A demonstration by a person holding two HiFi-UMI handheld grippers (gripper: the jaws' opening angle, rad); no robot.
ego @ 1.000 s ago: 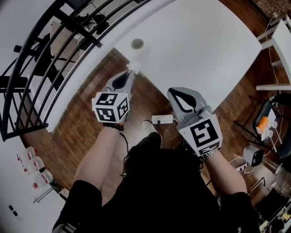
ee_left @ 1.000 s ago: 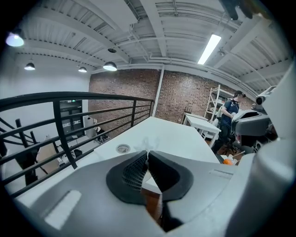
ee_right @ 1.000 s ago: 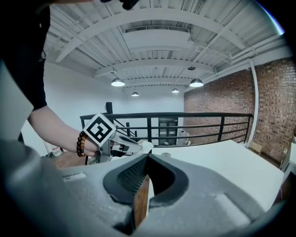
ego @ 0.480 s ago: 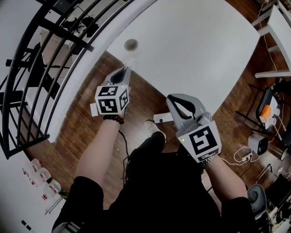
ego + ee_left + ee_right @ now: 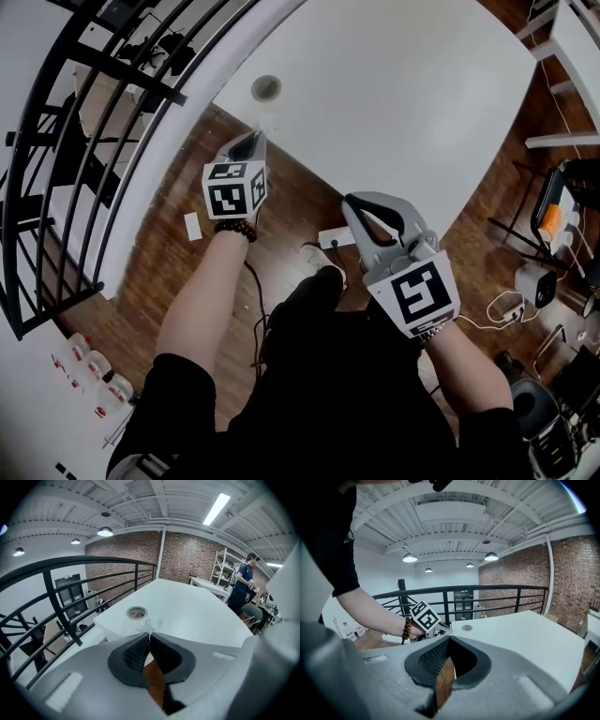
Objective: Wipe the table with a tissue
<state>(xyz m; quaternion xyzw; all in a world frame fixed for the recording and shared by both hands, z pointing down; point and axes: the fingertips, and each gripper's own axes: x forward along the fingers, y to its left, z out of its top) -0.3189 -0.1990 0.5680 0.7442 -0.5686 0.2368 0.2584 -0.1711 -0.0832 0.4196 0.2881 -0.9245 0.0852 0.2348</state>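
Note:
A small white tissue [image 5: 269,123] sticks out of my left gripper [image 5: 260,137], which is shut on it just short of the white table's near corner [image 5: 234,98]. In the left gripper view the tissue [image 5: 149,624] bunches above the closed tips of the left gripper [image 5: 149,634], with the table [image 5: 197,616] right ahead. My right gripper [image 5: 354,201] hangs over the wooden floor beside the table's edge, shut with nothing in it. In its own view the right gripper [image 5: 449,638] points at the left gripper's marker cube [image 5: 424,617] and the table [image 5: 525,639].
A round ring-like object [image 5: 266,88] lies on the table near the corner. A black railing [image 5: 84,141] runs along the left. A power strip [image 5: 336,237] and a cable lie on the floor by my feet. Chairs and gear crowd the right side; a person [image 5: 243,581] stands far back.
My left gripper has moved forward with the tissue, closer to the table's corner. The right gripper has stayed nearly in place.

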